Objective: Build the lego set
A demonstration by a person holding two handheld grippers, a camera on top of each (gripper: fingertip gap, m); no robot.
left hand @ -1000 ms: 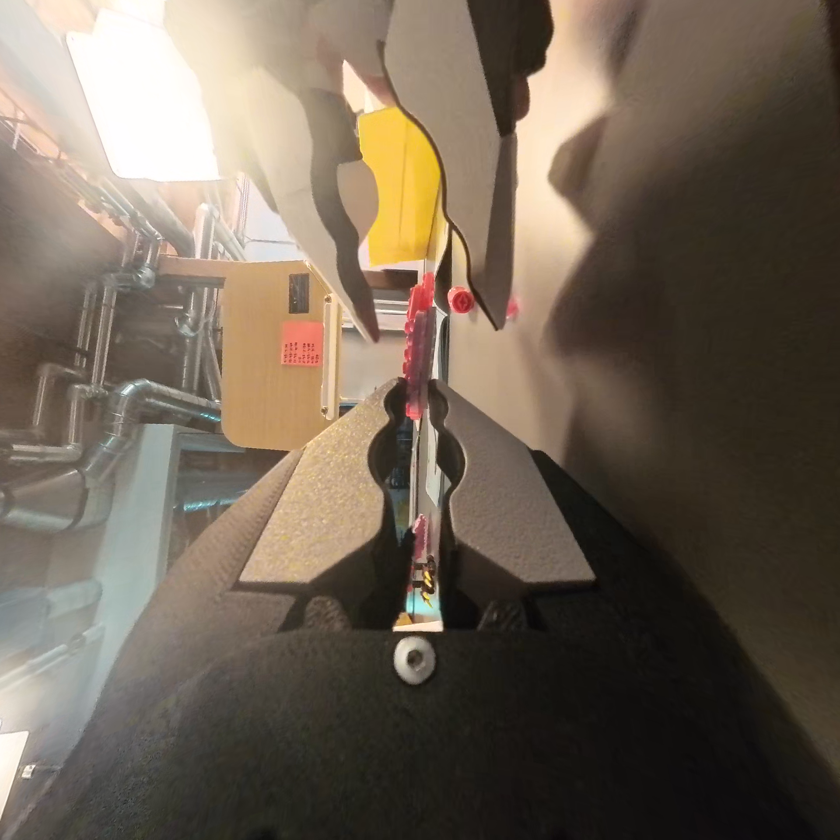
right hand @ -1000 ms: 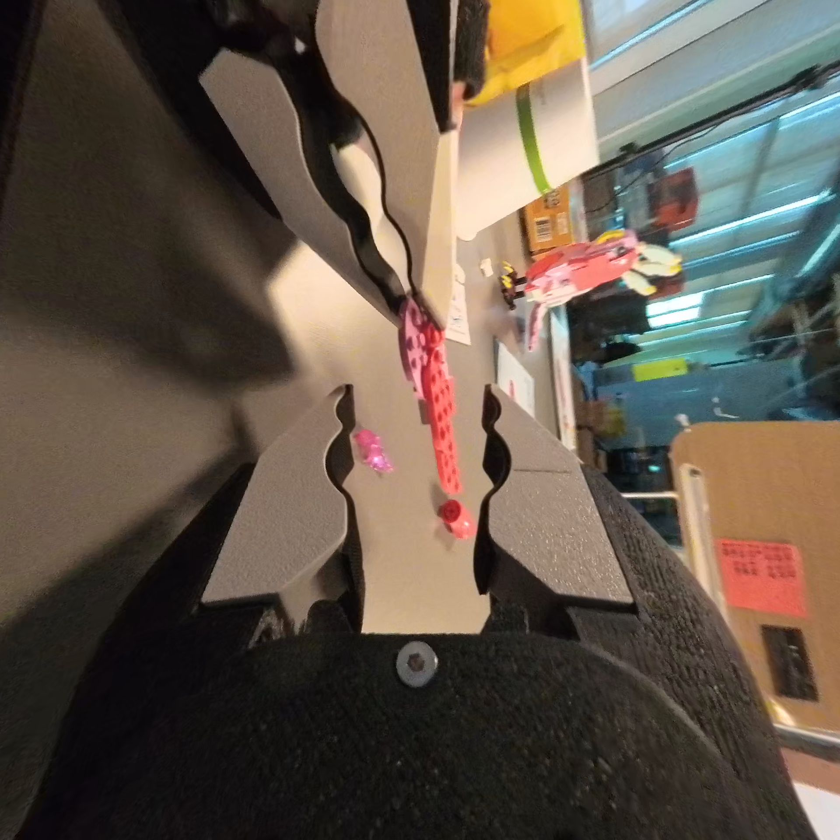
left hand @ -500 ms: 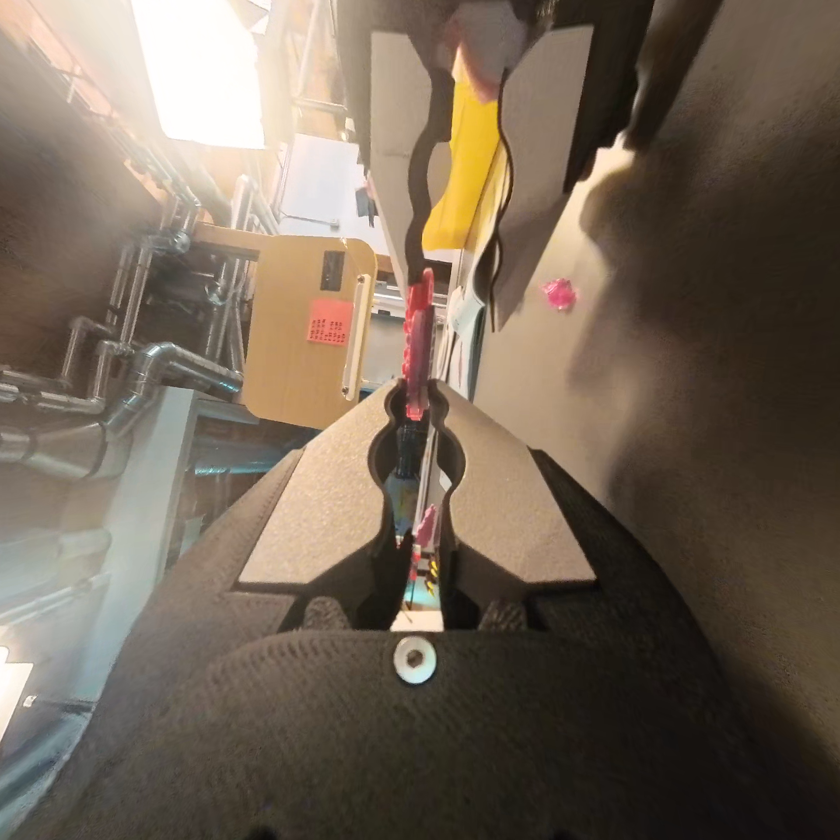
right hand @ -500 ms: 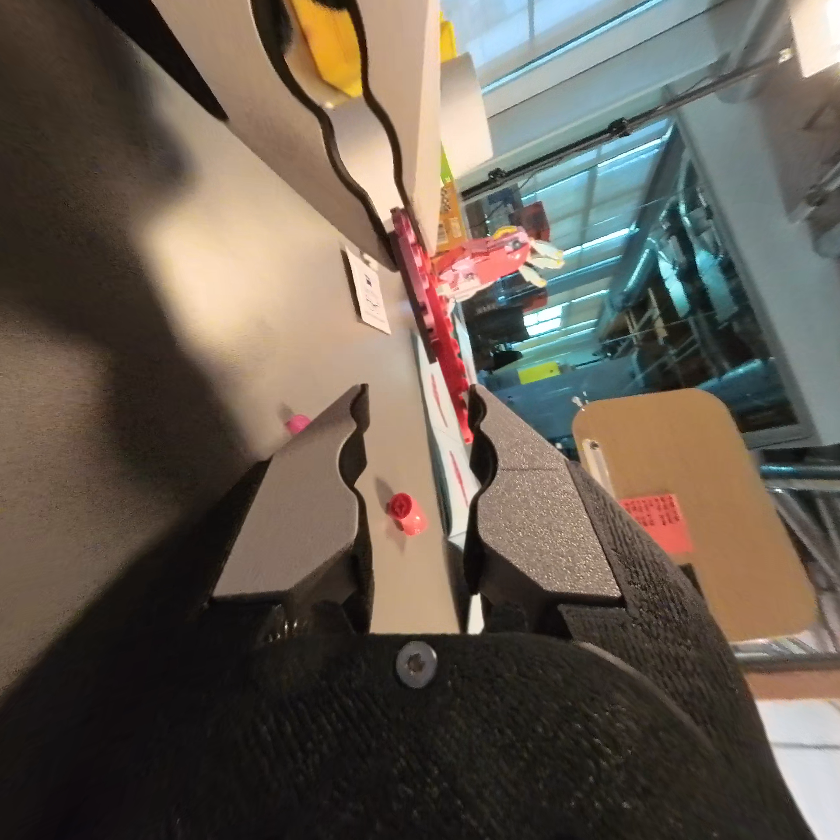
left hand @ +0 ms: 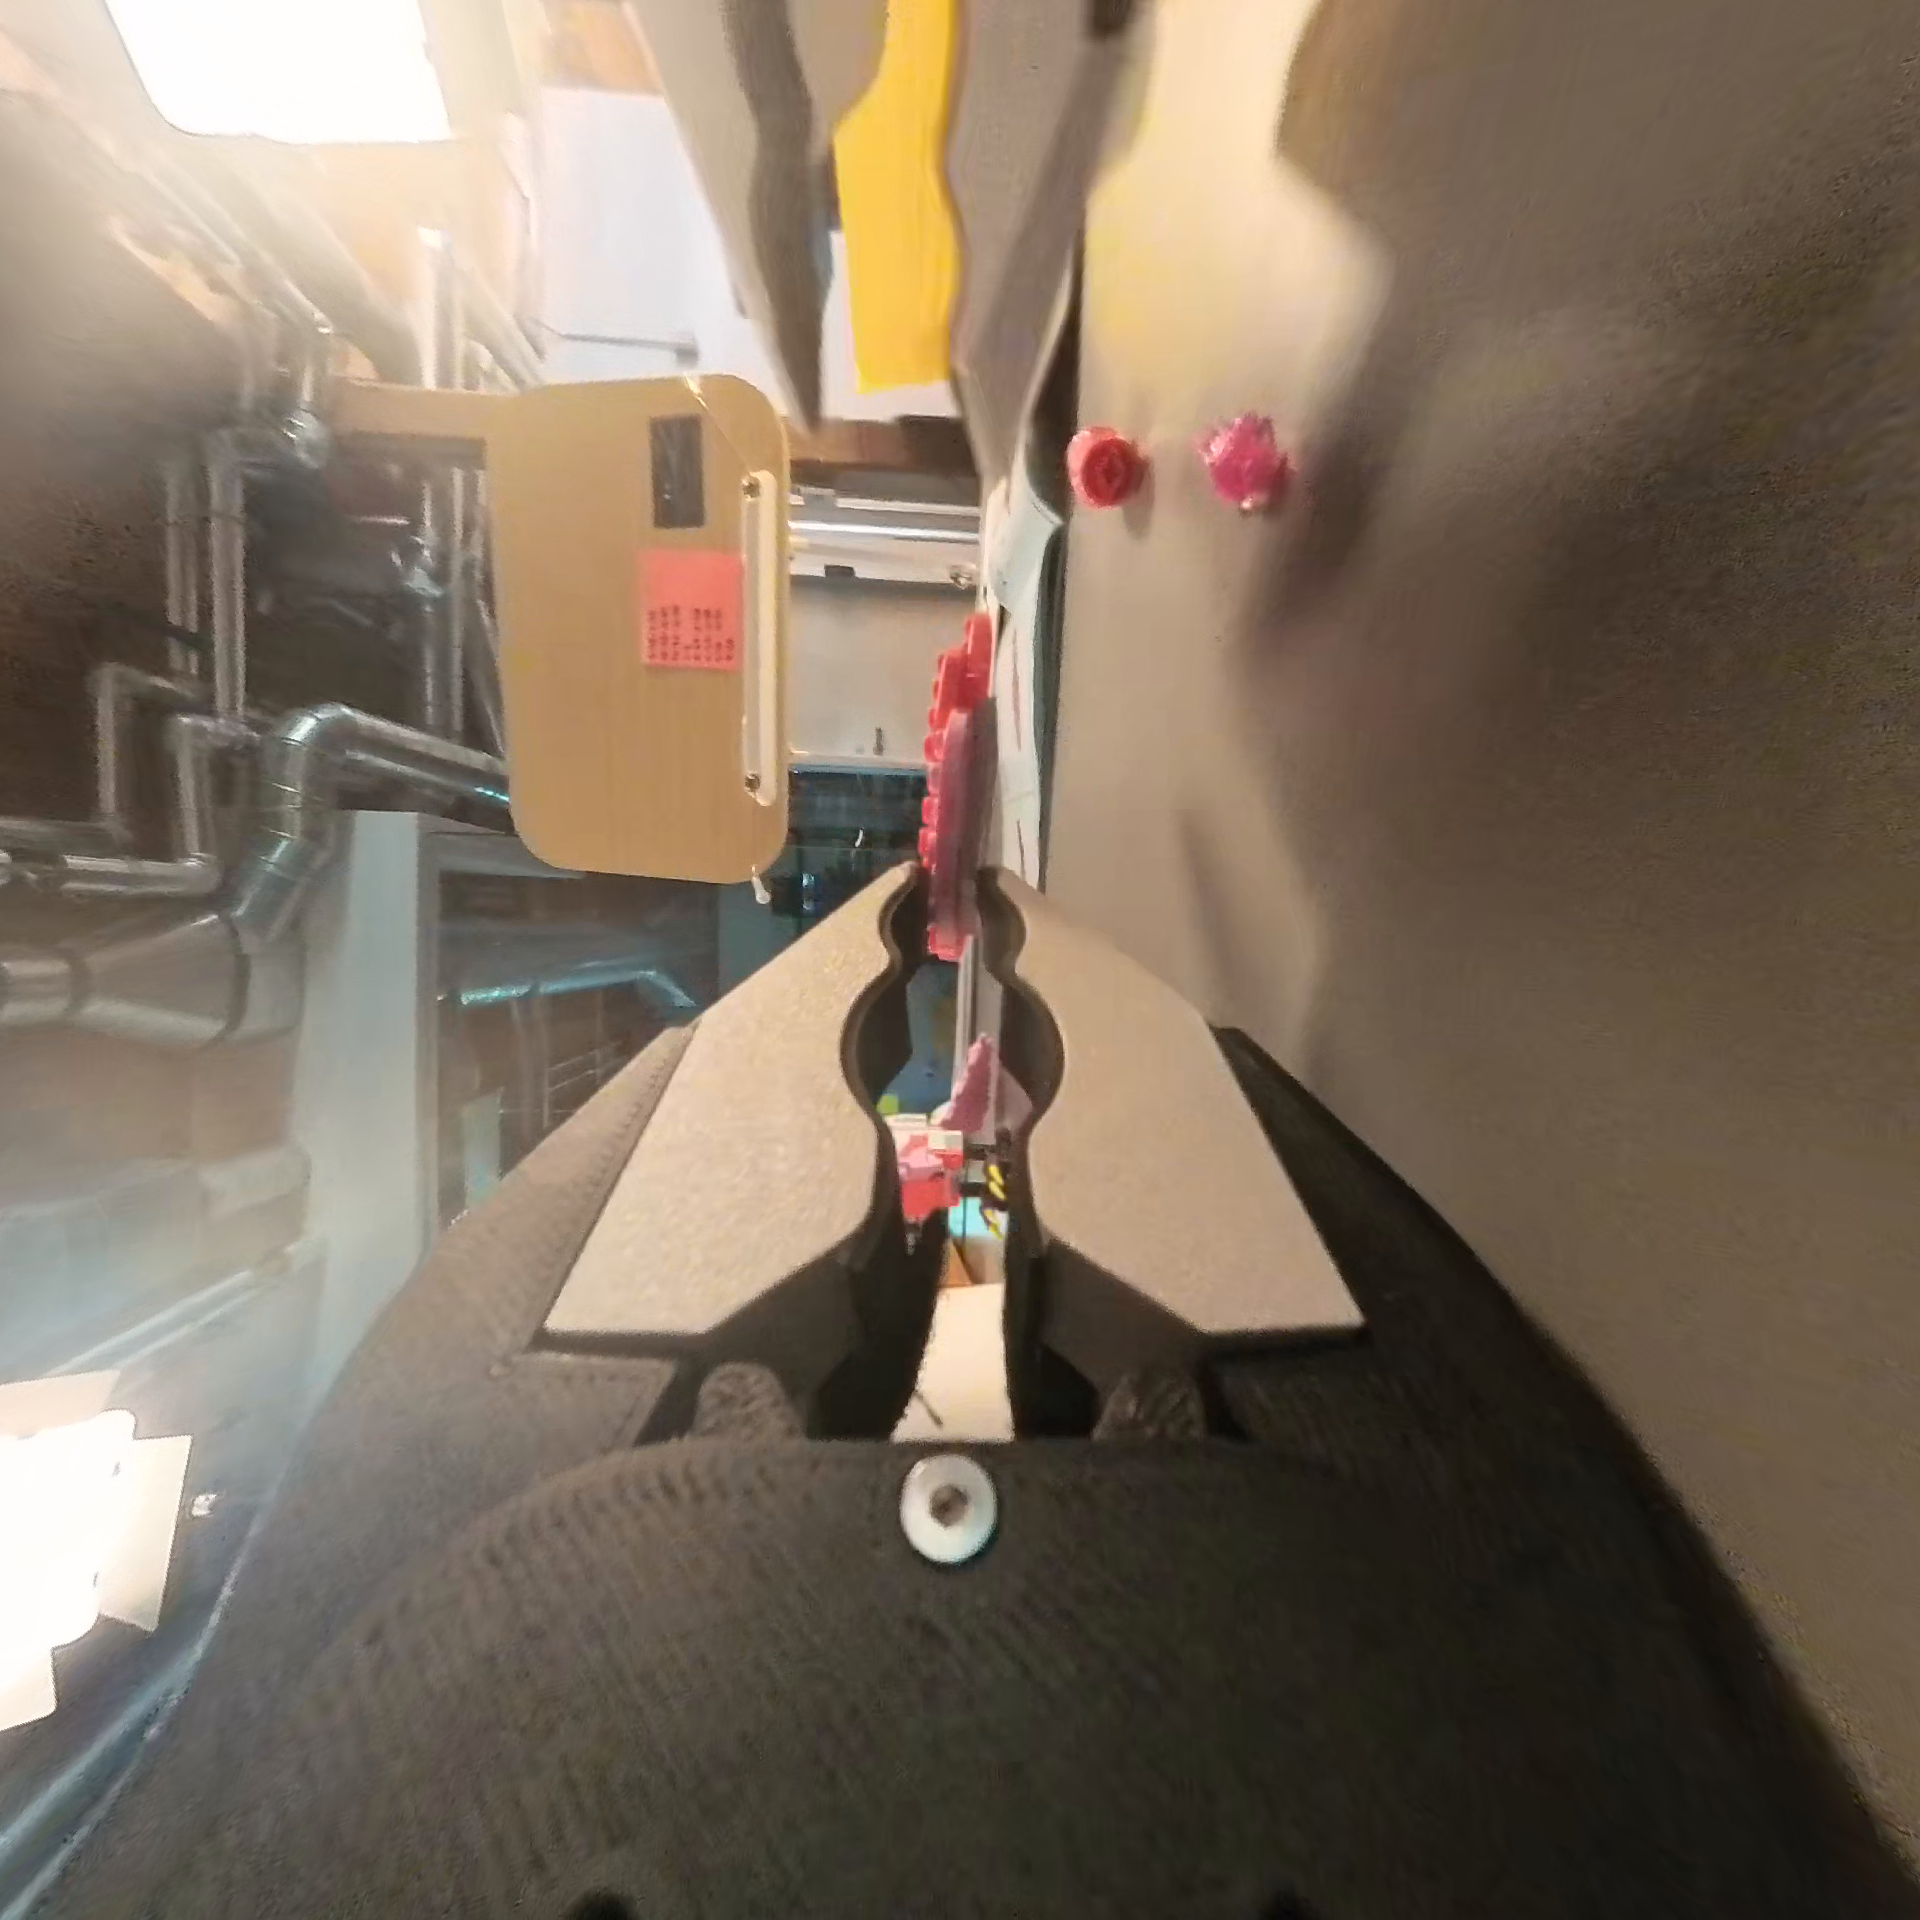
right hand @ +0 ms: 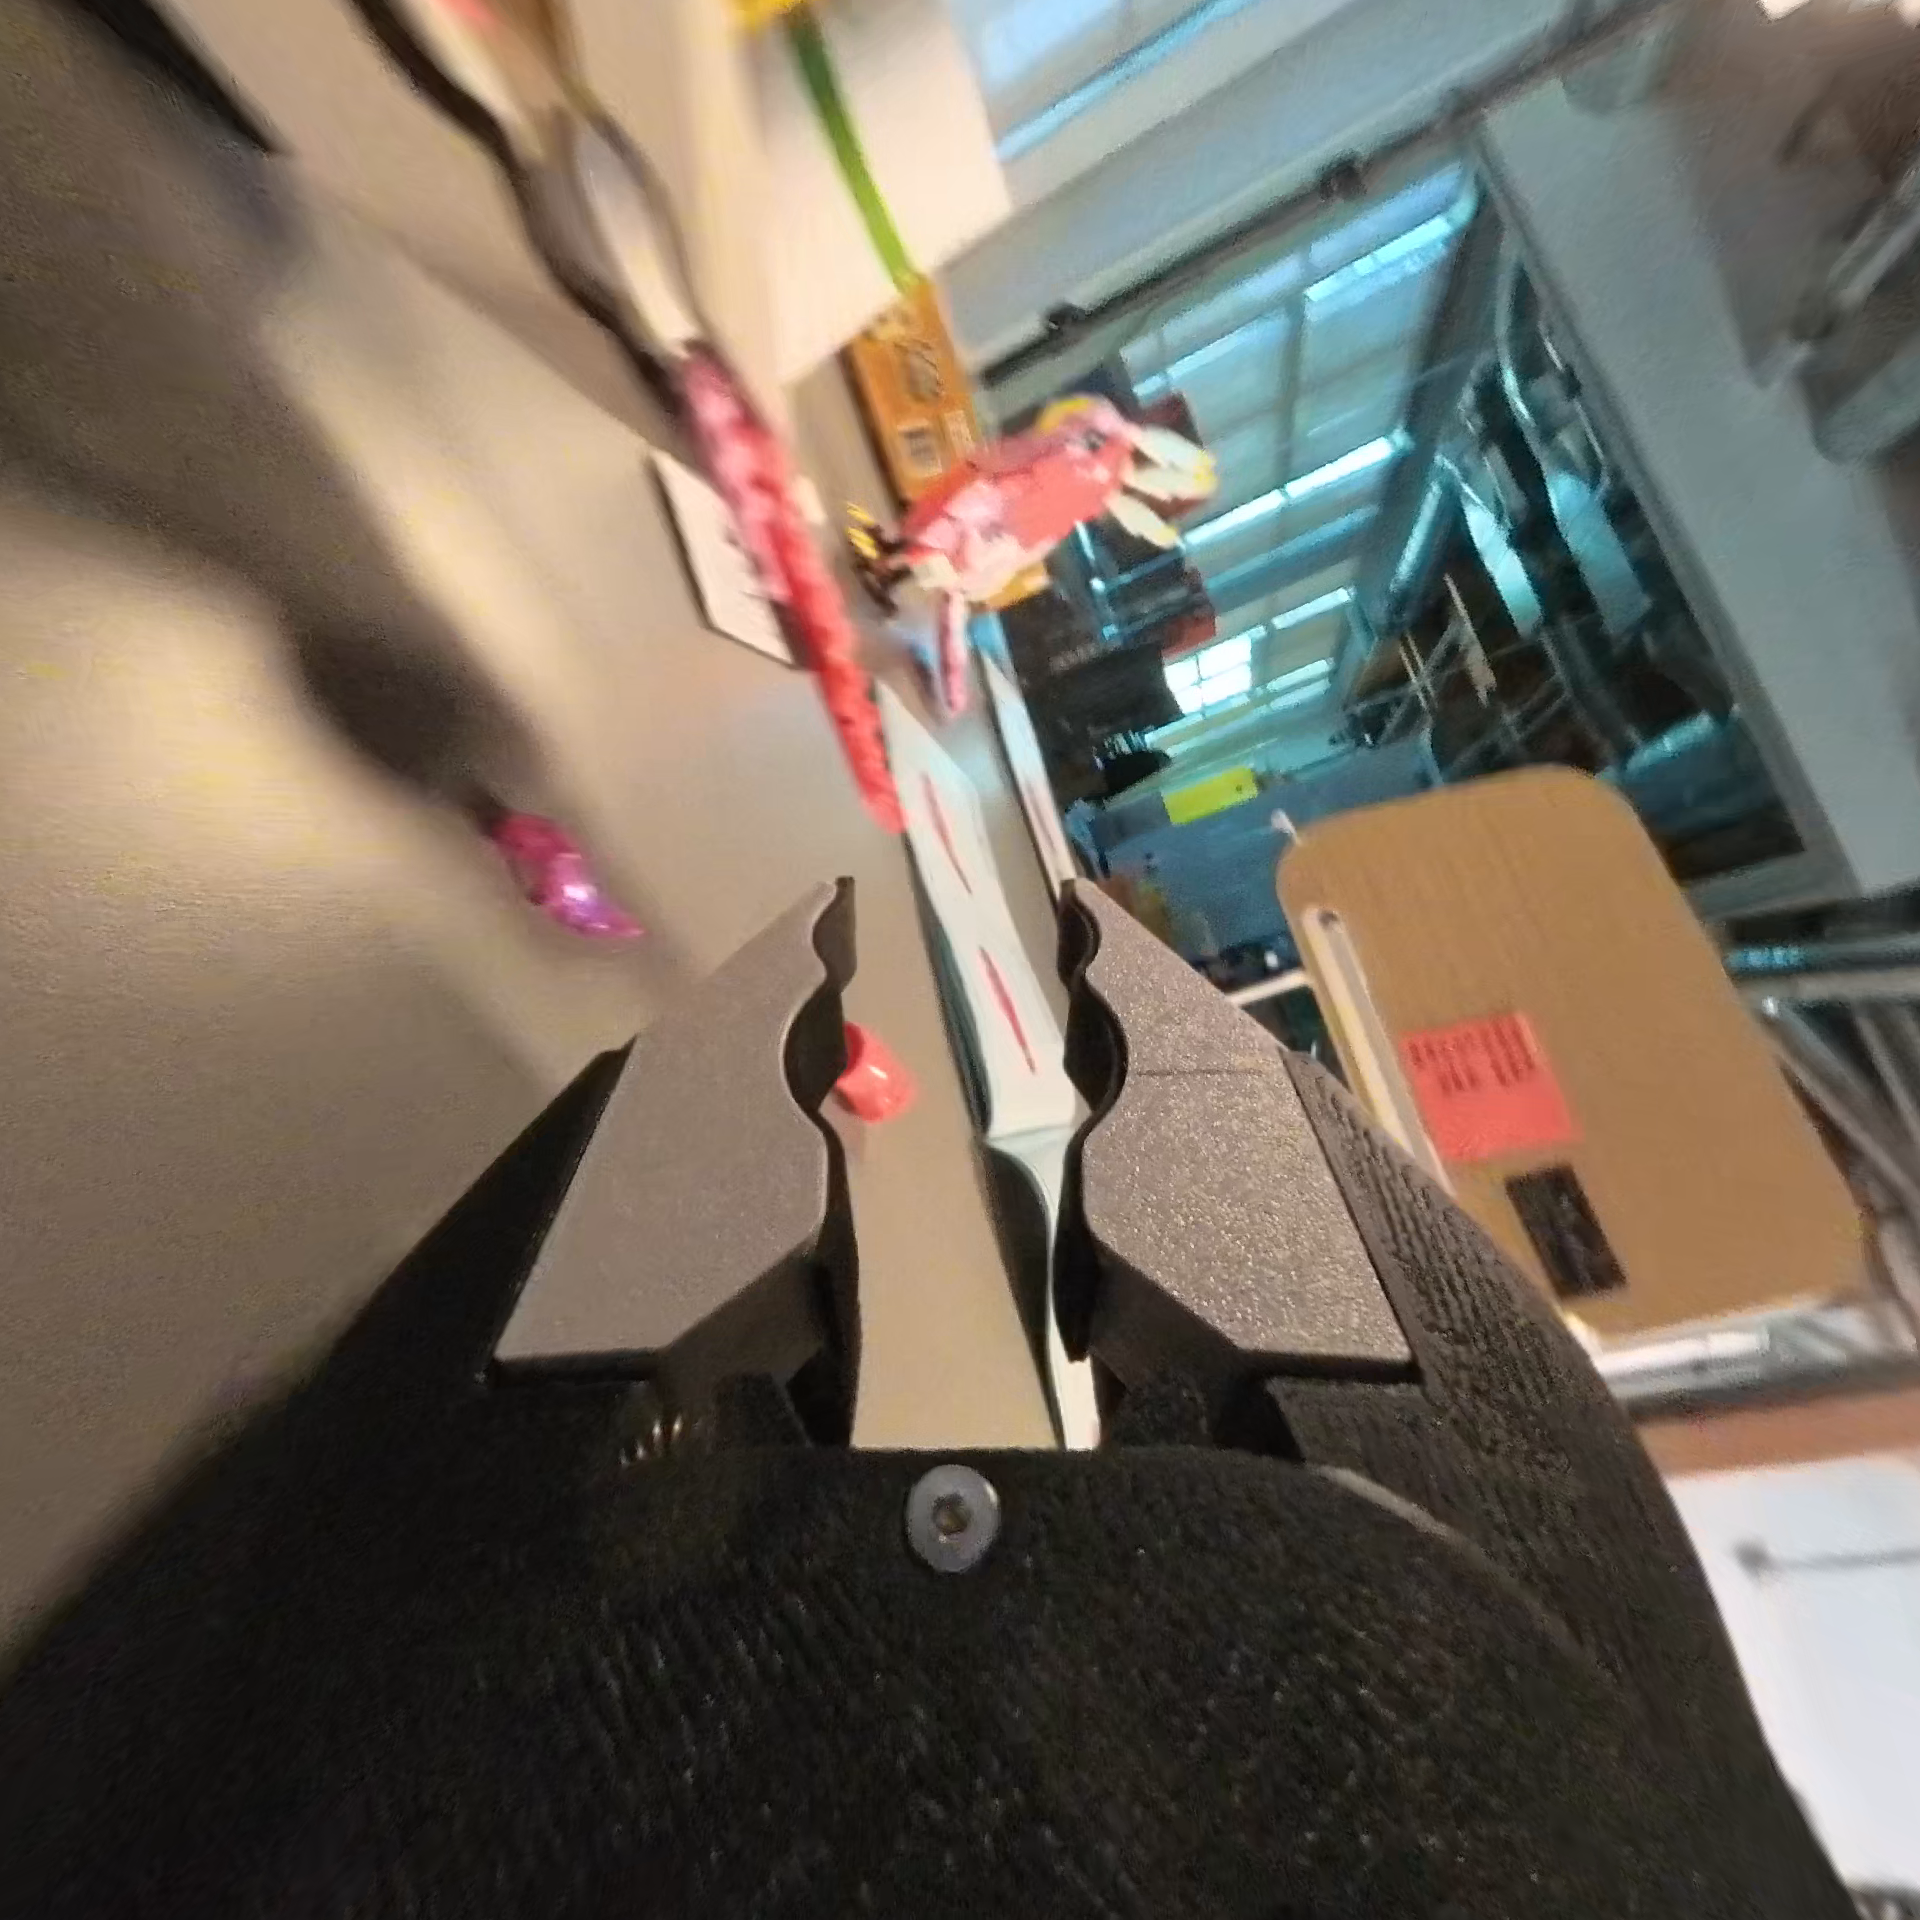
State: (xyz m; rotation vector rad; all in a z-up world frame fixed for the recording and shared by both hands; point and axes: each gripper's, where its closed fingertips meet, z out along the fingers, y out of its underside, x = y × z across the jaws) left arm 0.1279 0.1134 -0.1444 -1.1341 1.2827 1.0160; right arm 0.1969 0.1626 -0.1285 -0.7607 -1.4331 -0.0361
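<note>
- Left gripper (left hand: 954,891): clamped on pink-red studded plate (left hand: 956,769), as before.
- Right gripper (right hand: 954,914): narrower than 1 second ago, nothing gripped, small red round piece (right hand: 871,1081) beside 1 finger.

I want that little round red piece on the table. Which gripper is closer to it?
Right. The right gripper has the round red piece just beside its left finger; the left gripper, clamping a pink-red plate, sits farther away.

Bare grey table (right hand: 260,1039) left of right gripper (right hand: 956,914); pink piece (right hand: 566,883), red stud (right hand: 873,1081) obstruct.
</note>
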